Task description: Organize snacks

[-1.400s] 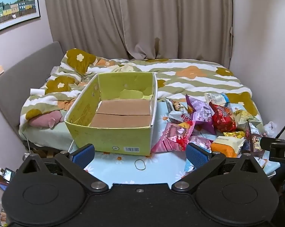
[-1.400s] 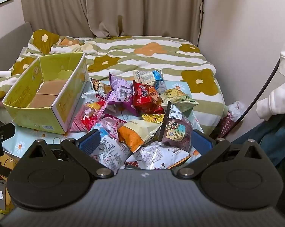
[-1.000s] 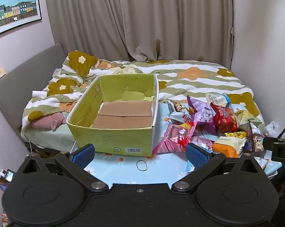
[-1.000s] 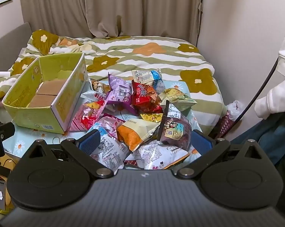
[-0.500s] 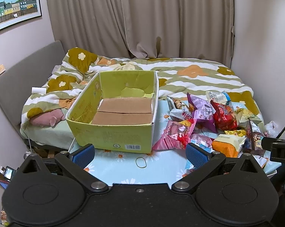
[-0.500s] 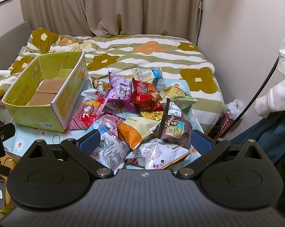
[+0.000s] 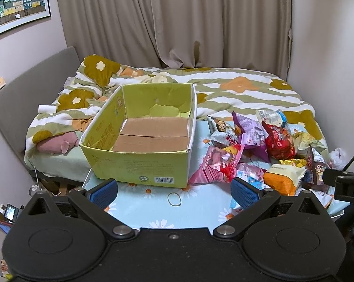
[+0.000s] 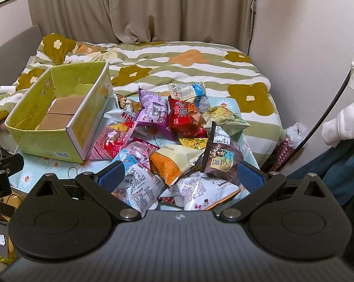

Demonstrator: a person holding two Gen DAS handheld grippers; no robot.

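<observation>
One bed (image 7: 235, 94) with a flowered striped blanket fills the back of the room, under beige curtains (image 7: 177, 23). In front of it a table (image 7: 153, 211) with a light blue daisy cloth carries a yellow-green box (image 7: 139, 164), open on top, with only its brown cardboard bottom showing inside. Just beside the box, on its right, the snacks (image 8: 177, 141) lie in a loose heap on the table: a red bag (image 8: 185, 117), a purple bag (image 8: 152, 111), an orange bag (image 8: 172, 162), a dark bag (image 8: 220, 156) standing upright, and others. The left gripper (image 7: 174, 191) is above the table edge before the box, fingers wide apart and holding nothing. The right gripper (image 8: 180, 175) is over the near side of the heap, also spread and empty. A small rubber band (image 7: 174, 198) lies on the cloth near the box.
</observation>
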